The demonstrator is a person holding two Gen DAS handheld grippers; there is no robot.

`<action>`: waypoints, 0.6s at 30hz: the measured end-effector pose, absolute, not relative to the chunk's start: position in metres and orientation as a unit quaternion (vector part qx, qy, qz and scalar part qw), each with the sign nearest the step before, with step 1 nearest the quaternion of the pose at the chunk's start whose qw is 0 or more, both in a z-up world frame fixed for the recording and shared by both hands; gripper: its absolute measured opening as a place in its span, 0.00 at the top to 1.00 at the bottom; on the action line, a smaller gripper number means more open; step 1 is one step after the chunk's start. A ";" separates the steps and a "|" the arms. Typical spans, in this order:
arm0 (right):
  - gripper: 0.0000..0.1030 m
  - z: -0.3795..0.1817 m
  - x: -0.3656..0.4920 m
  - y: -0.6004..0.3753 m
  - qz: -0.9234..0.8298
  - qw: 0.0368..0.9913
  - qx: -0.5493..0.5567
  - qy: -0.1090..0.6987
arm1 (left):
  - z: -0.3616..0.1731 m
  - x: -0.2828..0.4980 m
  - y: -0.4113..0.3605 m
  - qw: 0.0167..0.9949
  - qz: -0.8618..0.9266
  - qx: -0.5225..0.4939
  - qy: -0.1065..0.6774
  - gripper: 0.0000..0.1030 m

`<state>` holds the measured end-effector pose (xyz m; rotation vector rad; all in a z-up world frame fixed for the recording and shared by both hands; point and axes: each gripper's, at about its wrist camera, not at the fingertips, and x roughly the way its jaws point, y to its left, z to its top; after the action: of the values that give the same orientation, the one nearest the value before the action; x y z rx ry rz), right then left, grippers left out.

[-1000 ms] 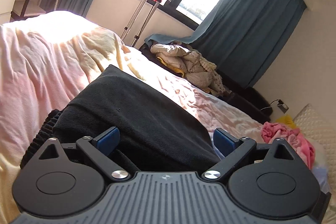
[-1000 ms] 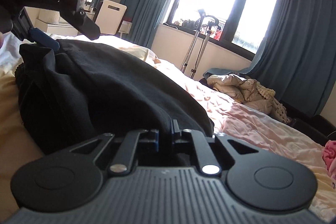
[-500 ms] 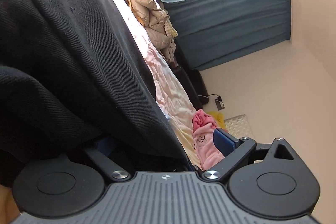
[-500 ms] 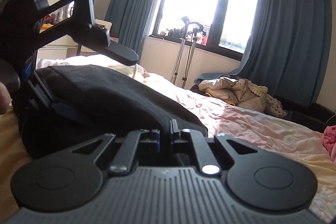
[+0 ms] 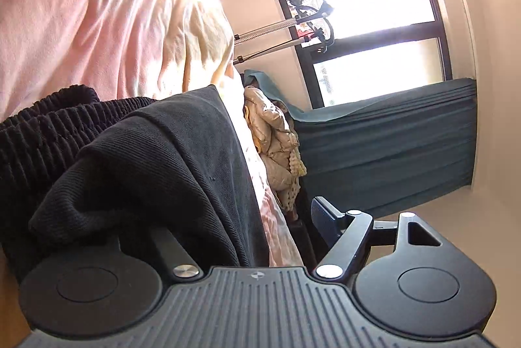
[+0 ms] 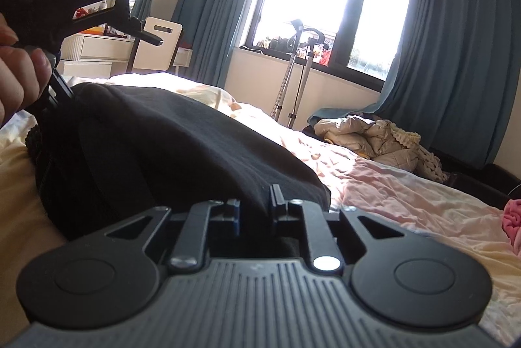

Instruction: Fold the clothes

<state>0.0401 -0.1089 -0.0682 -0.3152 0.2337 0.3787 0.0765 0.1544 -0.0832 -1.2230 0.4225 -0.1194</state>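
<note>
A black, ribbed-knit garment [image 6: 169, 146] is lying bunched on the pale pink-and-cream bedsheet [image 6: 407, 195], and a fold is being set up at two of its edges. The left gripper [image 5: 234, 217], rolled onto its side, is being closed over the thick folded edge; one finger is buried under the cloth, the other blue pad [image 5: 320, 222] is standing clear, so the jaws are apart with cloth between them and have just been closing. The right gripper [image 6: 255, 211] is being eased open, its jaws narrowly apart around the near hem; whether the pads are pressing cannot be told. Next, a firm left grip seems needed before the layer is carried over.
</note>
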 end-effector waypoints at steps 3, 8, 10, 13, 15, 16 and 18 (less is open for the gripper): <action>0.61 -0.074 0.038 -0.107 0.197 0.960 -0.155 0.123 | -0.081 0.080 0.158 0.802 -0.027 -0.556 0.218 0.53; 0.55 -0.080 0.044 -0.113 0.198 0.962 -0.126 0.138 | -0.073 0.082 0.160 0.820 -0.001 -0.527 0.224 0.88; 0.56 -0.079 0.047 -0.120 0.190 0.965 -0.100 0.149 | -0.072 0.076 0.164 0.819 -0.005 -0.534 0.212 0.92; 0.56 -0.077 0.049 -0.133 0.178 0.969 -0.049 0.166 | -0.064 0.062 0.171 0.815 -0.018 -0.550 0.181 0.92; 0.56 -0.074 0.045 -0.134 0.177 0.969 -0.048 0.166 | -0.061 0.054 0.177 0.806 -0.021 -0.565 0.175 0.92; 0.59 -0.073 0.043 -0.134 0.176 0.969 -0.049 0.166 | -0.062 0.050 0.180 0.803 -0.019 -0.569 0.175 0.92; 0.63 -0.074 0.042 -0.130 0.177 0.968 -0.053 0.171 | -0.064 0.048 0.185 0.807 0.004 -0.561 0.183 0.92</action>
<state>0.0420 -0.1304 -0.0736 -0.1068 0.3460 0.3572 0.0479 0.1853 -0.0643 -1.2012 0.3911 0.0085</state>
